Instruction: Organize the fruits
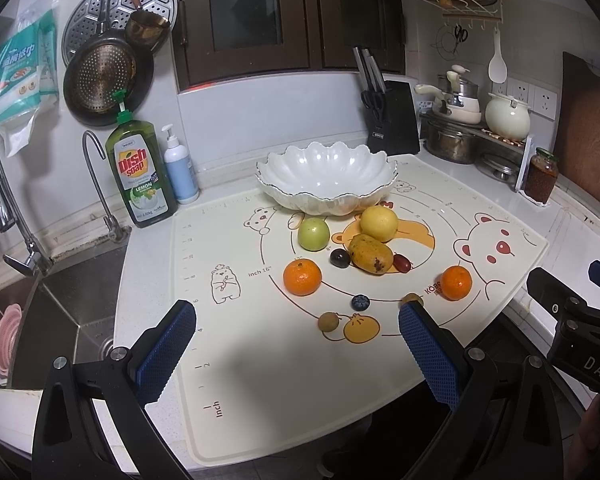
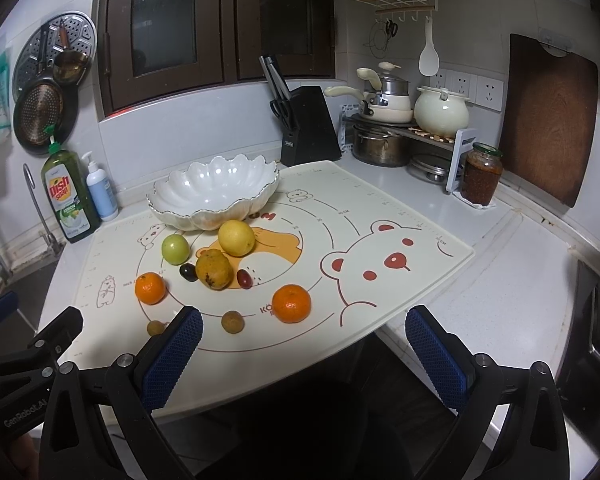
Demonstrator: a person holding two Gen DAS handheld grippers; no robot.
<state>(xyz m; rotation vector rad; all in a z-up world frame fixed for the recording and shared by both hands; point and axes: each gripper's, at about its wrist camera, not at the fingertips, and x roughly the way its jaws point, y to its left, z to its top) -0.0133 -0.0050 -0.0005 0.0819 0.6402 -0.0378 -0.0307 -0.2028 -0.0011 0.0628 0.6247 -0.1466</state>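
Both tongs hang low at the near edge of the bench, their blue pads spread wide with nothing between them: the left tongs [image 1: 296, 344] and the right tongs [image 2: 304, 352]; the fruit lies scattered ahead of them on the bear-printed mat [image 1: 260, 380], and the scalloped white bowl [image 1: 326, 178] stands empty beyond the fruit, farthest from the tongs. Just past the right tongs sits a mandarin [image 2: 291, 303] with a small brown longan [image 2: 233, 322] beside it; ahead of the left tongs lie a second mandarin [image 1: 302, 277] and a blueberry [image 1: 360, 302]; farther on are the mango [image 1: 370, 258], green apple [image 1: 313, 234] and lemon [image 1: 379, 223]. The mandarins look soft-skinned and light, best pinched across the widest part with modest pressure; the blueberry would likely bruise or roll; the mango, probably heavier and smooth, wants a grip across its narrow waist.
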